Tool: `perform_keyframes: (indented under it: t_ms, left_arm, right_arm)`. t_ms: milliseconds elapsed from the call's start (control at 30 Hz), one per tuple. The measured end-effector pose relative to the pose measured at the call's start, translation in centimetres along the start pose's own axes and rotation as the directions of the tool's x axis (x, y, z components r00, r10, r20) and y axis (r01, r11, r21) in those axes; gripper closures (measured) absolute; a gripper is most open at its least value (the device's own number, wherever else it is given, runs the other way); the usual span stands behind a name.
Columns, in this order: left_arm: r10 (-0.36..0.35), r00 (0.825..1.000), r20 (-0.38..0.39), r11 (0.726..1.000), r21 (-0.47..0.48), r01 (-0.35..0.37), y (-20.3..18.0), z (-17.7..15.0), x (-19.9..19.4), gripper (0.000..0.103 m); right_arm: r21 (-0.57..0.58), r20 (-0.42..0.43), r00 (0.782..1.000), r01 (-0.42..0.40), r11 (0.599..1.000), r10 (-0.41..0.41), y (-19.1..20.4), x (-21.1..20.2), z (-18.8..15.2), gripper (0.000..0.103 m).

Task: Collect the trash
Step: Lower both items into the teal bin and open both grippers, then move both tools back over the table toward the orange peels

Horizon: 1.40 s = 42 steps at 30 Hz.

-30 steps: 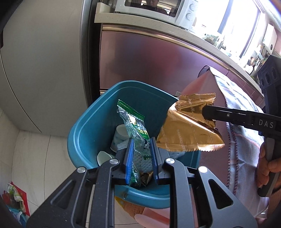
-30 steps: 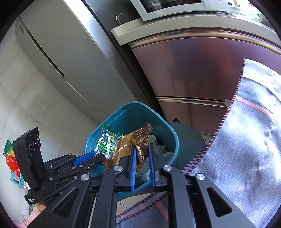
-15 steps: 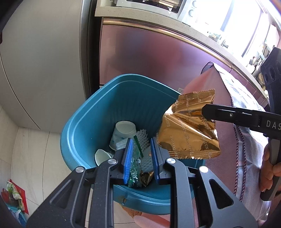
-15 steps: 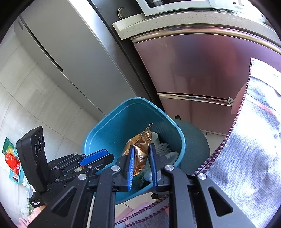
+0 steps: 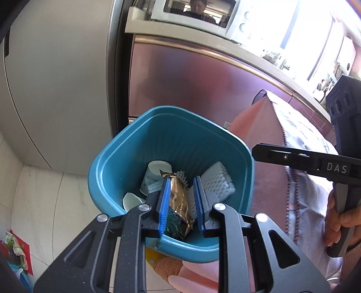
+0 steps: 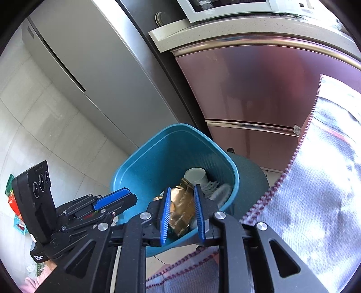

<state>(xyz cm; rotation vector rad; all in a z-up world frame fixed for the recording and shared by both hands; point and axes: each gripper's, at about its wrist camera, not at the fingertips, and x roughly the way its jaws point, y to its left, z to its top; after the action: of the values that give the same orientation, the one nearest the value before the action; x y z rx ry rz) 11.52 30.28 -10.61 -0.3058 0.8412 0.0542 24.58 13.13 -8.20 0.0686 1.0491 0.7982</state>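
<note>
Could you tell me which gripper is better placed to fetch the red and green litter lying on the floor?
Left. The left gripper is open, empty and nearer the floor litter; the right gripper hangs over the bin, farther from it.

Left wrist view: taken from just above the near rim of the teal bin, directed downward and forward along the blue-padded fingers into its interior. Right wrist view: taken from slightly farther back and to the right, directed down toward the same teal bin past its own fingers. Shared by both views: the bin interior, the gold wrapper, the white paper cup, the refrigerator and the microwave.
</note>
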Motion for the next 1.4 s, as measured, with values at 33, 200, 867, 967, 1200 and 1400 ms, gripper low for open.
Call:
perform_keyframes:
  t_ms: [33,200,867,967,1200,1400]
  left_arm:
    - [-0.005,1.000,0.010,1.000,0.006,0.005,-0.2,0.0,-0.4,0.080]
    - [-0.024,0.997,0.071,0.999,0.042,0.021,-1.9,-0.2,-2.8,0.069]
    - [-0.282,0.954,0.105,0.922,0.304,0.239,-15.7,-3.0,-8.0,0.052]
    - [-0.333,0.941,0.067,0.894,0.340,0.292,-18.8,-3.7,-7.6,0.052]
    - [-0.425,0.905,-0.034,0.818,0.414,0.400,-26.2,-5.8,-6.6,0.052]
    - [-0.451,0.886,-0.111,0.783,0.426,0.453,-30.2,-6.3,-4.7,0.052]
  right_arm:
    - [0.002,0.003,1.000,-0.004,1.000,0.004,0.0,-0.2,-0.1,0.083]
    - [-0.014,0.045,0.999,-0.009,1.000,0.010,-0.1,-2.4,-1.2,0.079]
    - [0.052,0.304,0.946,0.105,0.993,-0.116,-5.0,-19.6,-11.5,0.063]
    - [0.098,0.328,0.926,0.163,0.982,-0.186,-6.4,-22.4,-14.0,0.063]
    - [0.244,0.379,0.863,0.255,0.936,-0.334,-11.3,-28.4,-18.2,0.063]
    - [0.345,0.397,0.817,0.289,0.893,-0.418,-15.2,-31.4,-20.7,0.063]
